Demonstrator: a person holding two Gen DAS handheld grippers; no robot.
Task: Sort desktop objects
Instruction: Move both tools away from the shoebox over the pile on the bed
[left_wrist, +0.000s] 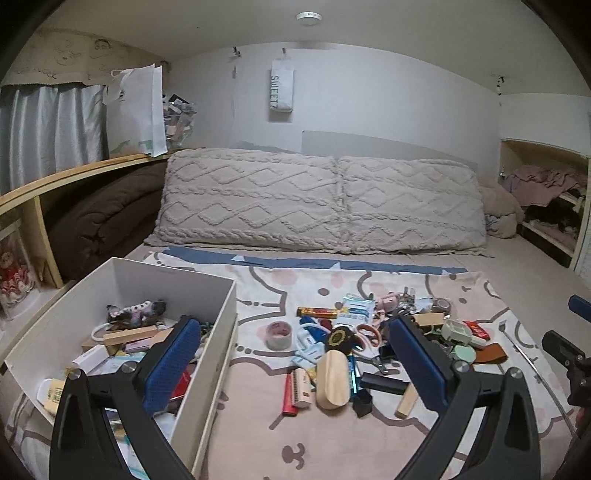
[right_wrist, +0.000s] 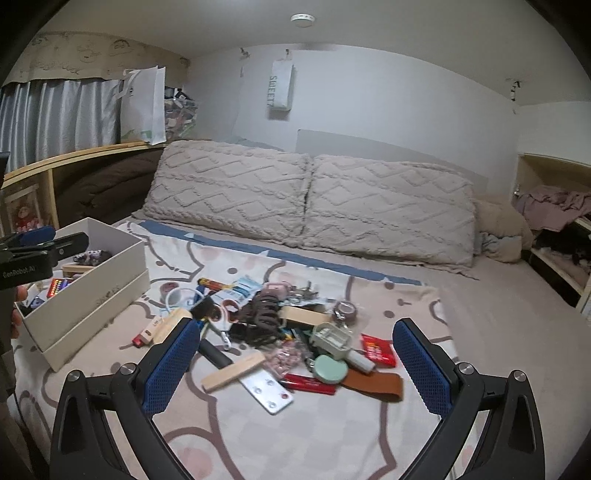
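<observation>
Your left tongs (left_wrist: 295, 354) stood wide open and held nothing, their blue-padded fingers (left_wrist: 173, 365) spread apart, one over the open white cardboard box (left_wrist: 207, 306) and the other over the pile. Your right tongs (right_wrist: 295, 358) were likewise wide open and empty, hovering above the near edge of the heap.

The objects to be sorted lay in a loose pile on the patterned pink-and-white blanket (right_wrist: 295, 435) spread over the bed. In it you had a light wooden oval brush (left_wrist: 332, 380), a roll of clear tape (left_wrist: 279, 334), pink-handled scissors (left_wrist: 365, 334), a mint-green round case (right_wrist: 330, 369), a brown leather strap (right_wrist: 373, 386), a perforated metal plate (right_wrist: 267, 391), a red lighter (right_wrist: 310, 384) and a plain wooden block (right_wrist: 232, 371).

The box sat on the blanket left of the pile, already holding several items. Two beige knitted pillows (left_wrist: 321, 203) lay behind, against the headboard.
</observation>
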